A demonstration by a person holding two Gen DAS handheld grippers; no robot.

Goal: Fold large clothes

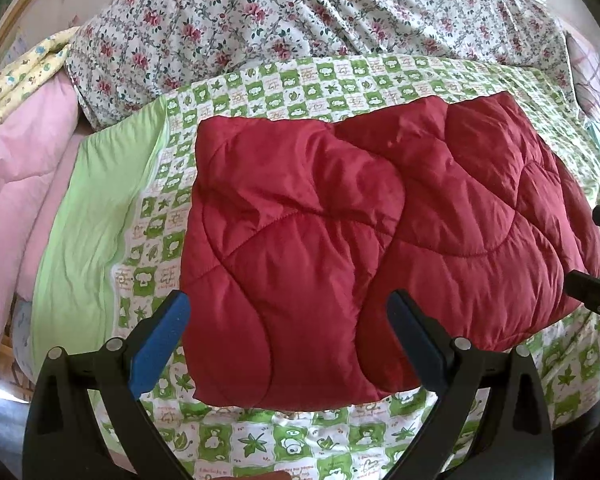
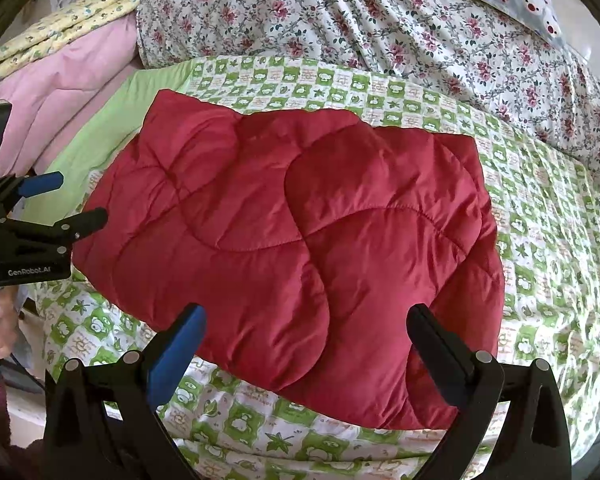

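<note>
A red quilted garment point(image 1: 360, 232) lies folded into a thick rectangle on the green-and-white patterned sheet point(image 1: 300, 88). My left gripper point(image 1: 288, 320) is open above its near left corner, holding nothing. The right wrist view shows the same red garment point(image 2: 300, 240) from its right end. Open and holding nothing, my right gripper point(image 2: 308, 332) hovers over the near edge of the garment. The left gripper point(image 2: 72, 200) shows at the left edge, open, beside the garment's left end. The right gripper point(image 1: 598, 248) shows only partly at the far right of the left wrist view.
A floral bedcover point(image 1: 300, 12) is bunched up behind the sheet. Pink bedding point(image 1: 24, 184) and a yellow printed blanket point(image 1: 24, 72) are piled at the left. A plain green band point(image 1: 96, 220) edges the sheet. A person's hand point(image 2: 0, 320) holds the left gripper.
</note>
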